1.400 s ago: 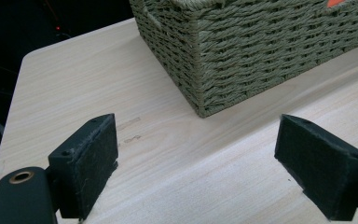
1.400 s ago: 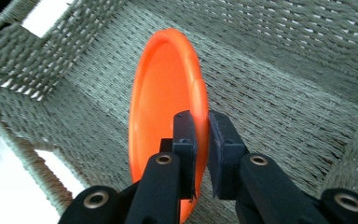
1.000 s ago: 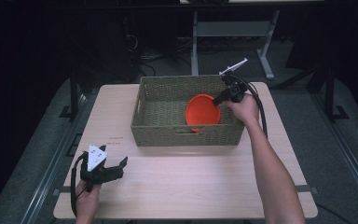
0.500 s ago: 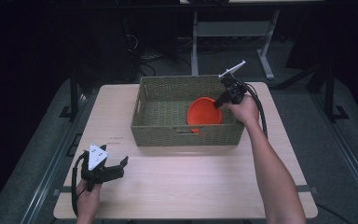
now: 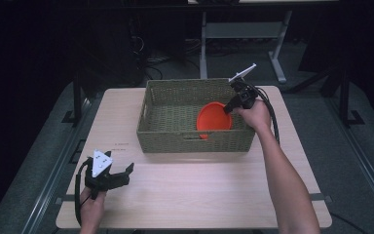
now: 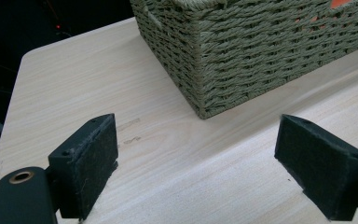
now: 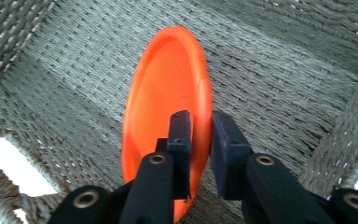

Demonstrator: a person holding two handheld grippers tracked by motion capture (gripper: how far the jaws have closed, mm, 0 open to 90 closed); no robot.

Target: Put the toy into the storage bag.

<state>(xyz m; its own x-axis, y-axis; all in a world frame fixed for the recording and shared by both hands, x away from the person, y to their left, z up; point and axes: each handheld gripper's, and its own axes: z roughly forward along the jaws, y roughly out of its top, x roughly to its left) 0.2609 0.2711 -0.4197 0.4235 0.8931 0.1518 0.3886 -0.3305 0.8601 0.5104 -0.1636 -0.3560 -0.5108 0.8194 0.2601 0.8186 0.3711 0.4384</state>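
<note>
An orange plate [image 5: 213, 119] stands tilted on its edge inside the right half of a woven green basket [image 5: 190, 141]. My right gripper [image 5: 229, 108] reaches down into the basket from the right. In the right gripper view the plate's [image 7: 163, 93] rim sits between the two pads of that gripper [image 7: 200, 135]; the jaws have just been opening and hold it loosely at most. My left gripper [image 5: 124, 174] rests on the table at the front left, open, with nothing between its fingers. In the left gripper view its pads [image 6: 88, 163] stand wide apart, short of the basket's corner [image 6: 261, 51].
The basket sits at the middle back of a light wooden table [image 5: 199, 190]. Its woven floor and walls [image 7: 284, 70] surround the plate. A metal stand [image 5: 238, 34] and dark floor lie beyond the table's far edge.
The plate has sunk a little lower into the basket with the right gripper. The left gripper has not moved.
</note>
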